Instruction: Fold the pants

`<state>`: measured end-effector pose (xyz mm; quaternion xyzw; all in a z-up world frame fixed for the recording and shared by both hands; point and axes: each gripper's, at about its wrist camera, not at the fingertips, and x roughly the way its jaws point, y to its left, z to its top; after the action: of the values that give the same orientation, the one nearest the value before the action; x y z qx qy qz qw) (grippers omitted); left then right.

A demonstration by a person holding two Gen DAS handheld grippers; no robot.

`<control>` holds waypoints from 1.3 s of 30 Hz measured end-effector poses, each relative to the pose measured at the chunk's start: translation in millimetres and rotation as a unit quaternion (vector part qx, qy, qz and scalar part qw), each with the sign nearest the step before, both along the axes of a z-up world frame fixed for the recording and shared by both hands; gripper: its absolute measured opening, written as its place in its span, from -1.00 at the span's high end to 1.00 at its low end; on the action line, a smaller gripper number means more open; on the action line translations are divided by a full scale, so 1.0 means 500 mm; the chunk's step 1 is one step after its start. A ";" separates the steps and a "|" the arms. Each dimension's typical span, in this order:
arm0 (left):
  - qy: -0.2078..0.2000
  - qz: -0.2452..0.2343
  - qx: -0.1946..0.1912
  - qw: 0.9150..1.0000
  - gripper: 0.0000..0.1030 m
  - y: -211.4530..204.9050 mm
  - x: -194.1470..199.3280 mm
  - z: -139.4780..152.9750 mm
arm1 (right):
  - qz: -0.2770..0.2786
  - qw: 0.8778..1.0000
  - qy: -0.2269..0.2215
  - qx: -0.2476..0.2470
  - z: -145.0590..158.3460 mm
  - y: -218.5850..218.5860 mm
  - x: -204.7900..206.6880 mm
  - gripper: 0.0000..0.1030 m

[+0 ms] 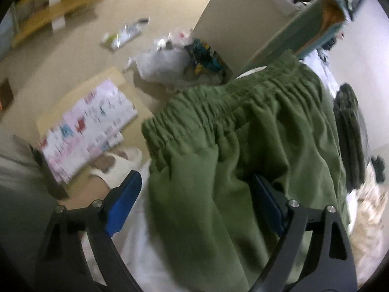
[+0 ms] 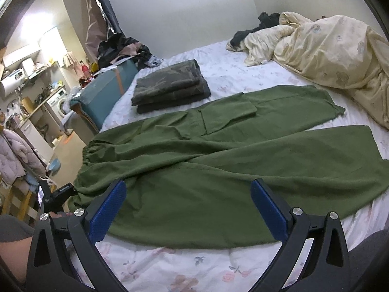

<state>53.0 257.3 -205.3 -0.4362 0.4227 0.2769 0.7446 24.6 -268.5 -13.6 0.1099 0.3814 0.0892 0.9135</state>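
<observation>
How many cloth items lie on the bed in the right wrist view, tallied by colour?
Green: 1, the spread-out green pants
Dark camouflage: 1, the folded stack (pieces in it cannot be told)
Cream: 1, the bunched comforter
Black: 1, the crumpled garment by the wall
Total: 4

Each tool, the left tool point(image 1: 194, 202) and the right tool point(image 2: 188, 210), has a black forked frame with triangular cut-outs, silver screw heads at the joints and blue ribbed pads point(image 2: 108, 210). The person wears white open-toed slippers point(image 1: 119, 165).
</observation>
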 end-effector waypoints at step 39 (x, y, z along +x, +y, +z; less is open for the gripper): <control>0.024 -0.158 0.150 0.976 0.90 -0.087 0.068 0.279 | -0.323 0.876 0.189 0.305 -0.330 -0.328 -0.005 -0.98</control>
<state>87.0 213.6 -66.0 -0.2404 0.4572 0.2264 0.8258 21.9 -432.7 -178.6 0.5150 0.4441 -0.1217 0.7230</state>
